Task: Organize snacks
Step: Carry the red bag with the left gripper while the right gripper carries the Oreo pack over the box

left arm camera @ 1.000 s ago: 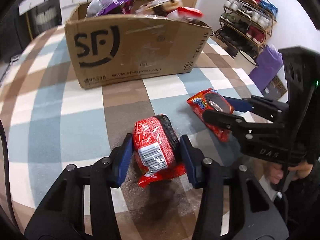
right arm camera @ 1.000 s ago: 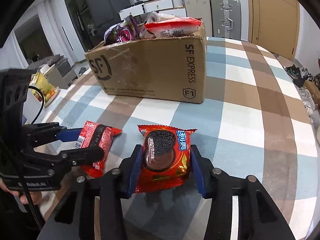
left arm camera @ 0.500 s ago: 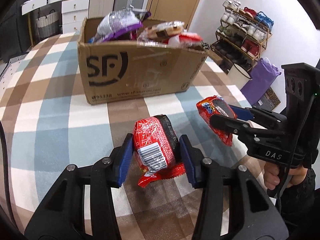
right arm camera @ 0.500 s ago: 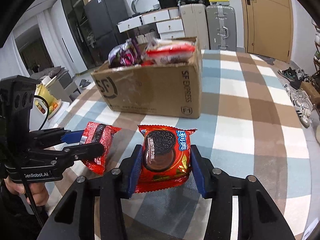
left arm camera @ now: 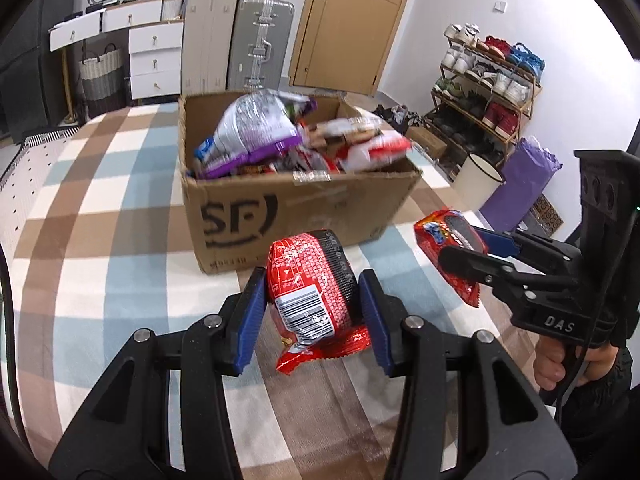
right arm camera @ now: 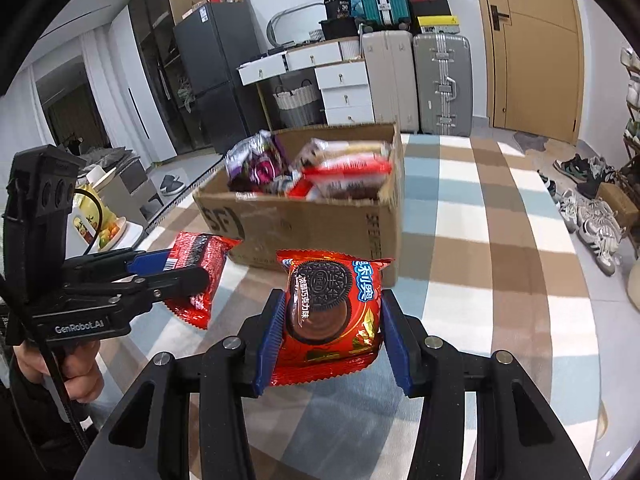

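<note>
We are carrying two red snack packets toward the cardboard box (left arm camera: 288, 204) on the checked tablecloth (left arm camera: 100, 208): the left gripper (left arm camera: 312, 300) is clamped on the barcode-marked packet (left arm camera: 312, 292), its blue pads pressing both sides, while the right gripper (right arm camera: 330, 322) is squeezing the Oreo packet (right arm camera: 332, 312) the same way. Both packets are hanging in the air, short of the box's near wall and seemingly above its rim. The box is already holding a heap of snacks, a purple bag (left arm camera: 256, 132) among them, so we are judging that the step goes best if we are bringing each packet over the rim before loosening the grip, aiming for the lower gaps in the pile and not its crest, and letting go one side at a time so the two tools are not crowding each other over the opening. Compared with a second ago, both grippers are riding higher: the box's contents are now showing from above where only its front wall and the tops of the bags were showing then, and the grips on both packets are unchanged.
</note>
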A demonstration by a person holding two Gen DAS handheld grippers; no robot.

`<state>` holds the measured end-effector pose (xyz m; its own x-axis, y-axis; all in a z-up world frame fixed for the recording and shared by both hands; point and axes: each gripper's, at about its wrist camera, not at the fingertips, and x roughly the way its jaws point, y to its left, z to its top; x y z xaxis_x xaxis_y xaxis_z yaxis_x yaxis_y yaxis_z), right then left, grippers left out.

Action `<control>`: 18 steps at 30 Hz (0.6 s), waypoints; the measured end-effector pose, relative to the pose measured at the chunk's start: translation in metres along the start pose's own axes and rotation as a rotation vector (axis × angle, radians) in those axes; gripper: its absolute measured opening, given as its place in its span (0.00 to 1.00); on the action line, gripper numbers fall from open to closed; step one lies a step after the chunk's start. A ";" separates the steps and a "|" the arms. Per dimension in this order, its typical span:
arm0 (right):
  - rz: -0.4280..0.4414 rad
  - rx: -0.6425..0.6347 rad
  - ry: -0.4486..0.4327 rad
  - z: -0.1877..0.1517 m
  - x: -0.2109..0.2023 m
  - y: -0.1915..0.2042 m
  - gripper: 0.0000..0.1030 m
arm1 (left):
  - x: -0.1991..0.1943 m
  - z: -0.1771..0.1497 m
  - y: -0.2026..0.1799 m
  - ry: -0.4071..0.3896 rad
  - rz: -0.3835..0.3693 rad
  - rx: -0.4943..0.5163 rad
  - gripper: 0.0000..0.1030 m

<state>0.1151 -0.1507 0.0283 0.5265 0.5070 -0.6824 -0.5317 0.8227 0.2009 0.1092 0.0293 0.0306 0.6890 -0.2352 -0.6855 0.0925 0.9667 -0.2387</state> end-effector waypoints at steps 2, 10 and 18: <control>-0.001 -0.006 -0.015 0.007 -0.003 0.002 0.45 | -0.002 0.008 0.004 -0.006 0.005 0.002 0.42; 0.007 -0.019 -0.066 0.029 -0.012 0.007 0.45 | -0.010 0.039 0.019 -0.052 0.030 -0.023 0.42; 0.006 -0.019 -0.088 0.044 -0.009 0.007 0.45 | -0.006 0.065 0.027 -0.086 0.052 -0.037 0.42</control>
<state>0.1362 -0.1378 0.0667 0.5789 0.5332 -0.6170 -0.5471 0.8150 0.1910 0.1544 0.0630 0.0732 0.7513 -0.1738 -0.6366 0.0297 0.9726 -0.2305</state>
